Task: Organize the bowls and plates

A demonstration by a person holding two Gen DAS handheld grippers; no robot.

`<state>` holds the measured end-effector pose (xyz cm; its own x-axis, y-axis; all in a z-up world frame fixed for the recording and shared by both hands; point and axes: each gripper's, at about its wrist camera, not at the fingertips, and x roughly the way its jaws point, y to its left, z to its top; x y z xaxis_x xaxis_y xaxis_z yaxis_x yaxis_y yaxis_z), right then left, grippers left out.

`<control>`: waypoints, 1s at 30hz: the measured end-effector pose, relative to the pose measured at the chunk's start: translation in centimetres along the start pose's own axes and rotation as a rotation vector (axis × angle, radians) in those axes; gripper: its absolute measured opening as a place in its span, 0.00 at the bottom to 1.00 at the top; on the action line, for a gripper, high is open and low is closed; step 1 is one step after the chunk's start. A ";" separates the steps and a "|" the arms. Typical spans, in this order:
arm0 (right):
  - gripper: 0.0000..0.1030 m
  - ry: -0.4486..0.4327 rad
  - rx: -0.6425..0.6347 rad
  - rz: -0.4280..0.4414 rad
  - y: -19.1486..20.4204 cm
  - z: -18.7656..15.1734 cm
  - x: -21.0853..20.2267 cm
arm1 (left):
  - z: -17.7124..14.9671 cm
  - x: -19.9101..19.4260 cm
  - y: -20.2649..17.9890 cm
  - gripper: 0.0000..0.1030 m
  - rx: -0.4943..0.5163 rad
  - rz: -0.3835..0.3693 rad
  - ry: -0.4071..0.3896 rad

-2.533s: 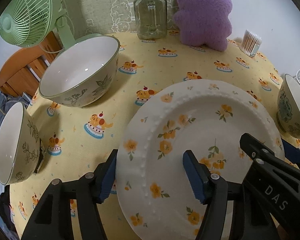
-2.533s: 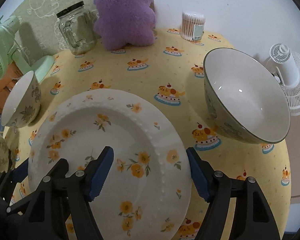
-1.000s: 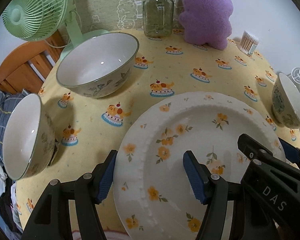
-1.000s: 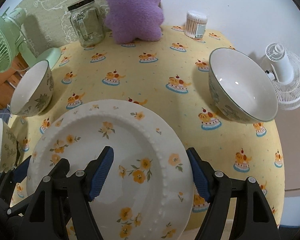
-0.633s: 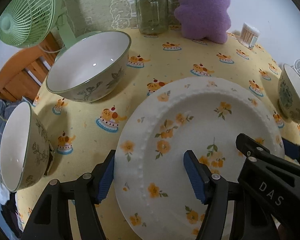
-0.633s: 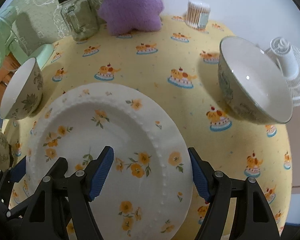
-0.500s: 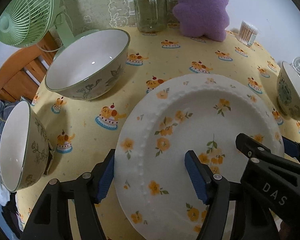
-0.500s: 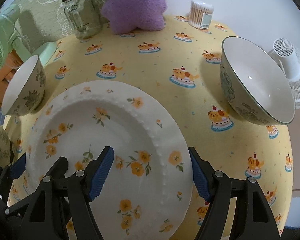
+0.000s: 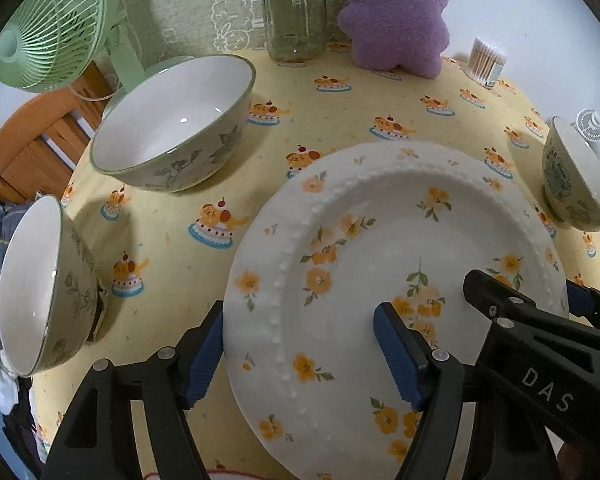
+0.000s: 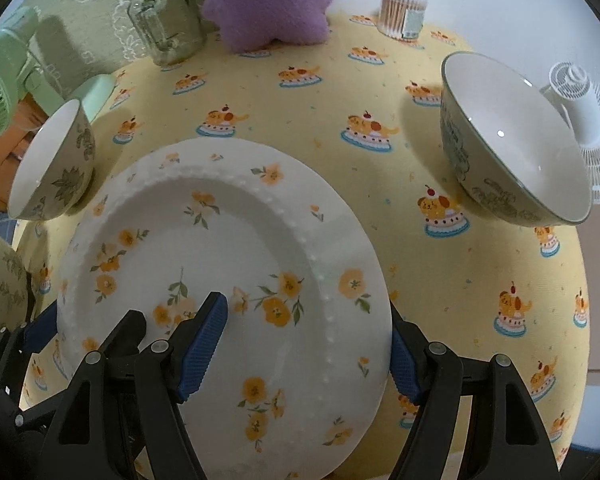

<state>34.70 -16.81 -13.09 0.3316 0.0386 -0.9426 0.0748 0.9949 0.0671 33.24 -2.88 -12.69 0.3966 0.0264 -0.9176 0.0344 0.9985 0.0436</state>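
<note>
- The letters "DAS" are showing in white on the black body of the right tool [image 9: 480, 312], which is reaching in from the plate's right side in the left wrist view; the label on the cotton swab tub [image 10: 403, 10] is too small to read.
- The floral plate [image 9: 400, 280] is lying on the yellow tabletop [image 9: 340, 112] near its front edge, white with orange flowers and a beaded ring.
- The left tool [image 9: 300, 344] is straddling the plate's left rim: one blue pad is sitting outside the rim, the other over the plate's inside. Its jaws have just been opening, with the rim between them, and the pads are not pressing, so it is released.
- The right tool [image 10: 308, 340] is straddling the plate's right rim the same way; whether its outer pad is touching the rim cannot be told.
- The large bowl [image 9: 176, 120] is standing behind and left of the plate, empty and white inside.
- A second bowl [image 9: 40, 284] is sitting left of the plate at the tabletop's edge, empty, partly cut off in the right wrist view.
- A third bowl [image 10: 512, 140] is standing right of the plate, also empty.
- The glass jar [image 9: 296, 12] with a black lid is standing far behind the plate; what it holds is hard to make out.
- The purple plush [image 9: 396, 16] is standing behind the plate, beside the jar.
- The green fan [image 9: 56, 20] is cut off at far left, the white fan [image 10: 584, 120] half hidden behind the third bowl.
</note>
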 end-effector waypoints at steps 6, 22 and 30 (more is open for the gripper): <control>0.73 -0.025 -0.003 -0.002 0.1 -0.8 -2.4 | -0.5 -2.4 0.3 0.72 0.005 -0.017 -0.025; 0.73 -0.110 0.055 -0.078 -0.5 -6.5 -11.1 | -4.9 -10.0 -0.1 0.72 0.080 -0.117 -0.087; 0.73 -0.144 0.117 -0.118 -1.8 -10.5 -14.4 | -7.6 -12.7 -1.5 0.72 0.141 -0.168 -0.104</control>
<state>19.91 -18.21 -3.10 0.4447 -0.0993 -0.8902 0.2269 0.9739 0.0047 21.17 -4.35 -4.16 0.4665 -0.1516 -0.8714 0.2326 0.9715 -0.0445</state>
